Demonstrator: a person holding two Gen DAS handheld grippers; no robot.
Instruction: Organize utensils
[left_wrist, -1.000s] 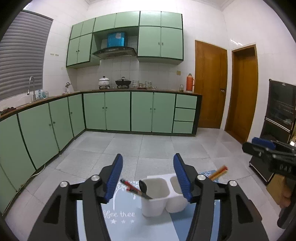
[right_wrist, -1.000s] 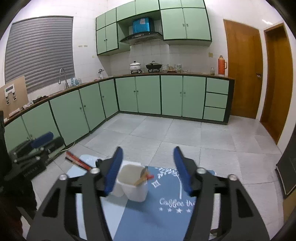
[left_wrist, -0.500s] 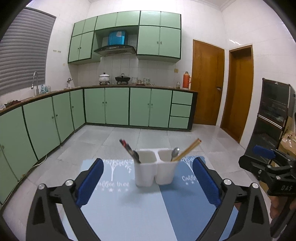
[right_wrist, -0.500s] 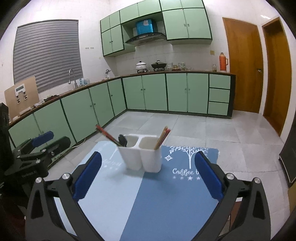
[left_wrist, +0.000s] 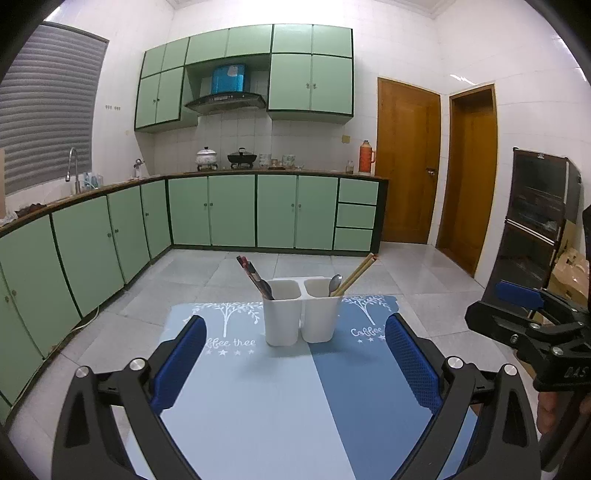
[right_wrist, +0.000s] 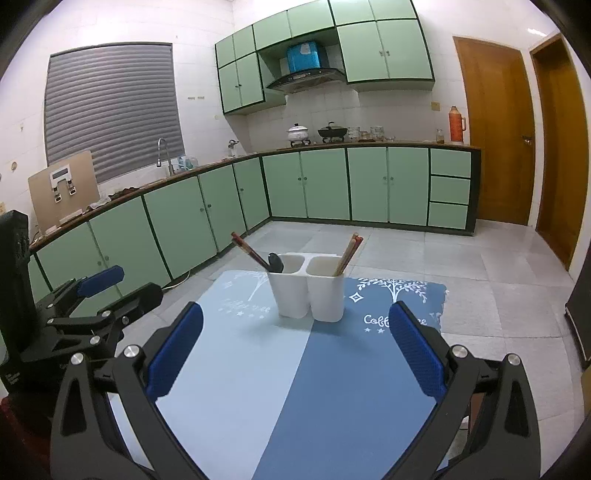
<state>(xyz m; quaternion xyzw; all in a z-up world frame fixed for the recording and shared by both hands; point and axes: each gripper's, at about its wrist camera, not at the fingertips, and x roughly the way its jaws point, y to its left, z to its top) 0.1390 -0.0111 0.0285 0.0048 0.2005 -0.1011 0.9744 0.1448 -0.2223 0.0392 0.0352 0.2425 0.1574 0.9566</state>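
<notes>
A white two-compartment utensil holder (left_wrist: 301, 314) (right_wrist: 306, 291) stands upright on a two-tone blue mat (left_wrist: 258, 406) (right_wrist: 332, 387). Its left cup holds dark red chopsticks (left_wrist: 248, 269) (right_wrist: 248, 253) and a black spoon (right_wrist: 275, 262). The right cup holds a metal spoon (left_wrist: 335, 283) and light wooden chopsticks (left_wrist: 357, 272) (right_wrist: 349, 253). My left gripper (left_wrist: 295, 320) is open and empty, well back from the holder. My right gripper (right_wrist: 296, 308) is likewise open and empty. Each shows at the edge of the other's view: the right gripper (left_wrist: 495, 308), the left gripper (right_wrist: 125, 286).
The mat ends just beyond the holder, with grey tiled floor (left_wrist: 229, 269) past it. Green base cabinets (left_wrist: 229, 210) run along the back and left walls. Two wooden doors (left_wrist: 406, 166) and a black cabinet (left_wrist: 535, 221) stand at the right.
Both grippers have drawn straight back from the holder and their jaws have spread wide. The holder, close between the fingers before, now stands apart farther up the mat.
</notes>
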